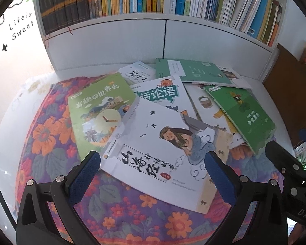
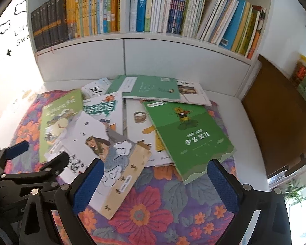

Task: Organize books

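Note:
Several loose books lie in an overlapping heap on a floral cloth (image 1: pixel 51 132). Nearest is a white book with a drawn woman (image 1: pixel 153 143), its lower edge between the fingers of my open left gripper (image 1: pixel 152 169), which hovers just above it. To its left lies a light green book with a clock (image 1: pixel 98 112). A dark green book (image 2: pixel 189 132) rests on the heap's right side, its near corner just ahead of my open right gripper (image 2: pixel 155 177). Behind are a teal-titled book (image 2: pixel 104 108) and a green back cover (image 2: pixel 149 87). Neither gripper holds anything.
A white bookshelf (image 2: pixel 173 40) packed with upright books (image 2: pixel 142 10) stands behind the heap, with leaning books at its right end. A brown cabinet (image 2: pixel 275 122) stands to the right, and a wall with black lettering (image 1: pixel 20 26) to the left. My left gripper (image 2: pixel 44 151) shows beside the right one.

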`<action>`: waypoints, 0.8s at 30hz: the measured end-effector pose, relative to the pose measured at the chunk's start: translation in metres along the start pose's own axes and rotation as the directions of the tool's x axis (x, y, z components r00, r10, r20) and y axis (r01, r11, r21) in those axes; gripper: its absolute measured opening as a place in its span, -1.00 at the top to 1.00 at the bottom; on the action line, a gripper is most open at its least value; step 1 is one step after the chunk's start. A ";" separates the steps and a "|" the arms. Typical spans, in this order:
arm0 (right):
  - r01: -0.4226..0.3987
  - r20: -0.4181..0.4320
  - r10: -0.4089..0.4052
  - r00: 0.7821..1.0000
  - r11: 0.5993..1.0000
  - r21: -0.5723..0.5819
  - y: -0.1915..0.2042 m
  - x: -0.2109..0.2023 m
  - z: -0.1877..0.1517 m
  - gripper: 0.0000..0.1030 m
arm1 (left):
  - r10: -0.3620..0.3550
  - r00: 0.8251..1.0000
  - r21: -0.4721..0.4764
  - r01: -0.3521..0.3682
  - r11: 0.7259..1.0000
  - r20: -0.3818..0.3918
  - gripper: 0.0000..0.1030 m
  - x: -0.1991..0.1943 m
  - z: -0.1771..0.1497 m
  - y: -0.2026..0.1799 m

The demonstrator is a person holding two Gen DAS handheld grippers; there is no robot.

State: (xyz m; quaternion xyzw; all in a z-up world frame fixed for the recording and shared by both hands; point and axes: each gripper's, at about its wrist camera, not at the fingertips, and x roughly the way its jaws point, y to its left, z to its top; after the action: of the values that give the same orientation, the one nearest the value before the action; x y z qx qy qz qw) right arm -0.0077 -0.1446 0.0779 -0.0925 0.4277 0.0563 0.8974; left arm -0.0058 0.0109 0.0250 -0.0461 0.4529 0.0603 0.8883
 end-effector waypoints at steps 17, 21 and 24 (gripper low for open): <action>-0.151 0.069 0.145 0.987 0.985 0.086 -0.007 0.010 -0.004 -0.97 | -0.121 0.993 -0.052 0.121 0.991 0.008 -0.83 0.006 0.001 0.011; -0.152 0.057 0.148 0.987 0.985 0.078 -0.004 0.012 -0.005 -0.76 | -0.121 0.992 -0.049 0.122 0.991 0.028 -0.83 0.006 -0.001 0.010; -0.131 0.040 0.128 0.991 0.989 0.075 -0.004 0.016 -0.006 -0.70 | -0.078 0.996 -0.025 0.079 0.997 0.034 -0.83 0.005 -0.001 0.006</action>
State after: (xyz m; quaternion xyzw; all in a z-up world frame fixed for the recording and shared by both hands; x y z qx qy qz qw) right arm -0.0014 -0.1494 0.0627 -0.0286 0.4188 0.0993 0.9022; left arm -0.0050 0.0166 0.0201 -0.0744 0.4351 0.0321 0.8967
